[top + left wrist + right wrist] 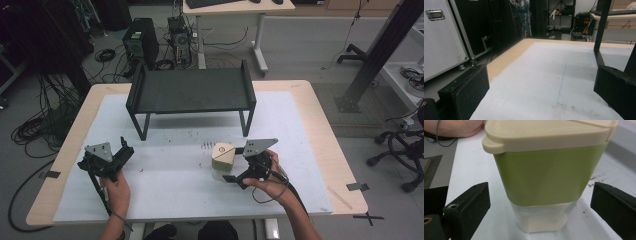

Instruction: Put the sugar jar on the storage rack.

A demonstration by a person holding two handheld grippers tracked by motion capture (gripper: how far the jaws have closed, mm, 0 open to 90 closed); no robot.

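Note:
A small container [222, 157] with a cream lid, a green band and a clear base stands upright on the white mat [170, 190], right of centre. In the right gripper view the container [546, 175] sits between my two black jaws with a gap on each side. My right gripper [234, 164] [541, 208] is open around it, pointing left. My left gripper [126, 148] rests at the mat's left side, open, with nothing between its jaws [544, 95]. It points toward the far left corner of the table.
A black low shelf rack [190, 92] stands on the back of the mat; its leg [600, 37] shows in the left gripper view. Beyond the wooden table edge [65, 150] are a computer tower [141, 42], floor cables, a desk [225, 7] and an office chair [400, 145].

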